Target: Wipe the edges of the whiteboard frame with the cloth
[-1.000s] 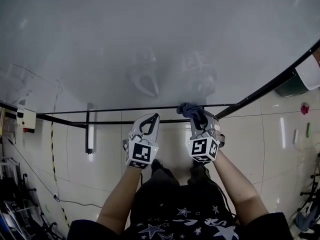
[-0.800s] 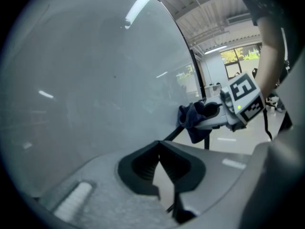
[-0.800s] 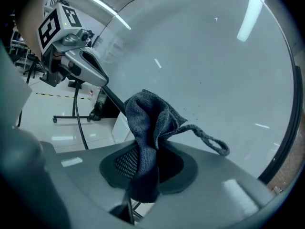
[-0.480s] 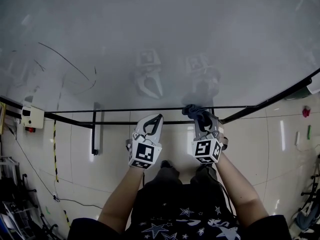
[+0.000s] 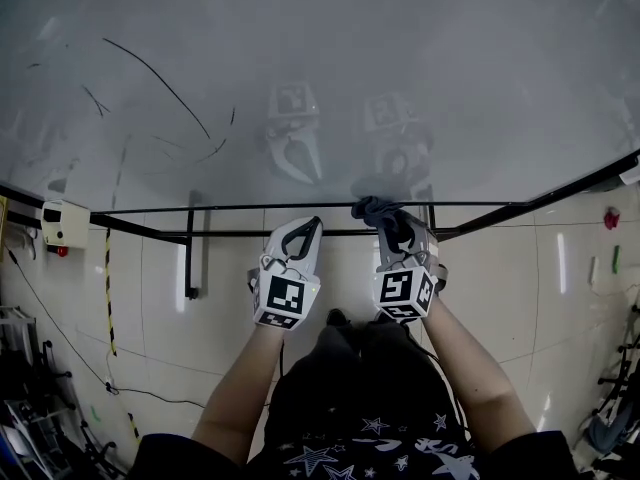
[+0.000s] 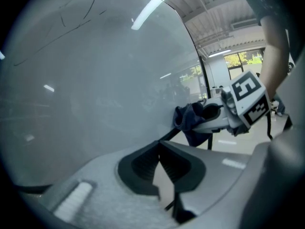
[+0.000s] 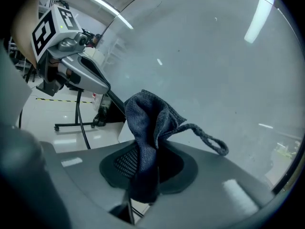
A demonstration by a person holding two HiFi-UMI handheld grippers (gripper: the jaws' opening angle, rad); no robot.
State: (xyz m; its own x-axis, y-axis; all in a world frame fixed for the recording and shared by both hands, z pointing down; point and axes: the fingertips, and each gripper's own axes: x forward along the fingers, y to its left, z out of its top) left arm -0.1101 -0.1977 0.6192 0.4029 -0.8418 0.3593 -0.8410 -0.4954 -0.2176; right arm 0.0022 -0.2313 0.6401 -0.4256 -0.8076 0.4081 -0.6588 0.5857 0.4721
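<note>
The whiteboard (image 5: 330,88) fills the upper part of the head view, and its black bottom frame edge (image 5: 250,208) runs across the middle. My right gripper (image 5: 393,230) is shut on a dark blue cloth (image 5: 371,211), which is bunched against that edge. In the right gripper view the cloth (image 7: 147,123) stands up between the jaws of my right gripper (image 7: 145,162), with a loop hanging to the right. My left gripper (image 5: 313,226) hovers just left of it below the frame edge, shut, with nothing in it. The left gripper view shows the cloth (image 6: 188,121) at the board's edge.
Thin pen strokes (image 5: 160,83) mark the board's upper left. A black stand post (image 5: 188,258) drops below the frame on the left. A white box (image 5: 60,224) and striped tape (image 5: 108,288) sit further left. Cables and clutter (image 5: 30,398) lie on the tiled floor.
The head view has shifted, bringing pen strokes on the board into sight at upper left. Both grippers stay by the bottom frame edge, the cloth still held against it.
</note>
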